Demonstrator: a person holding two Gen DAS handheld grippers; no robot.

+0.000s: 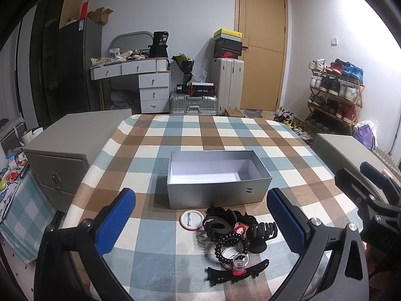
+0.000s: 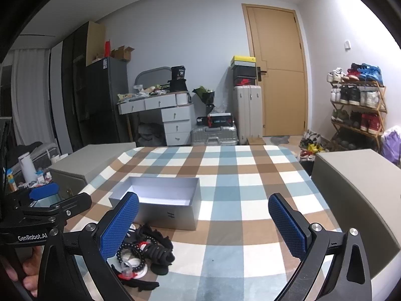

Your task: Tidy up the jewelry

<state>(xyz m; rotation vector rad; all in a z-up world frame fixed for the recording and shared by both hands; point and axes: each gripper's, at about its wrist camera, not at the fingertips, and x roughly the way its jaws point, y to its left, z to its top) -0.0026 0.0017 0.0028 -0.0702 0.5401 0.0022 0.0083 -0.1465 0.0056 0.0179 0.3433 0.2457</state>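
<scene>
Left gripper (image 1: 200,223) wide open, empty, right gripper (image 2: 204,225) likewise, jewelry (image 1: 230,235) at six o'clock of box (image 1: 218,195), checked table (image 1: 225,133).

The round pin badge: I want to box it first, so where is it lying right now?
In the left wrist view the round pin badge lies face-down on the checked tablecloth, just in front of the grey box, at the left edge of the pile of black hair claws.
</scene>
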